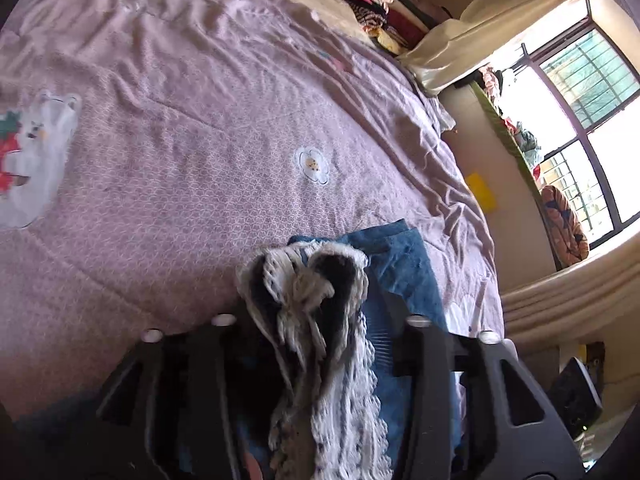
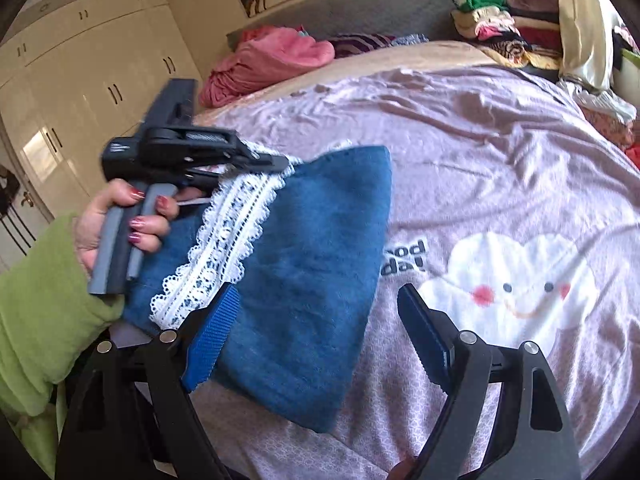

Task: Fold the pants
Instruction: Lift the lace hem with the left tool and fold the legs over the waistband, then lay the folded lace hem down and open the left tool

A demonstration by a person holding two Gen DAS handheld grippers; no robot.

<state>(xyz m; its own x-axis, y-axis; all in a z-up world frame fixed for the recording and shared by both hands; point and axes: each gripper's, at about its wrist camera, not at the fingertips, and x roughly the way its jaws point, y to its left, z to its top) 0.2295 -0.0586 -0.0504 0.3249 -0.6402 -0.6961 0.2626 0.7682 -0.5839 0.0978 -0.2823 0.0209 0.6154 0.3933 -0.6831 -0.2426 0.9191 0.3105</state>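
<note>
The pants are blue denim with a white lace trim and lie folded on the lilac bed sheet. My right gripper is open above the fold's near edge. Its left pad lies against the denim and its right pad is over bare sheet. A hand in a green sleeve holds my left gripper at the laced end. In the left wrist view a bunch of lace and denim stands between the parted jaws of the left gripper, and part of the right pad shows bare.
A pile of folded clothes sits at the bed's far right corner, and a pink blanket lies by the headboard. White wardrobes stand to the left. The bed's edge drops toward a window wall.
</note>
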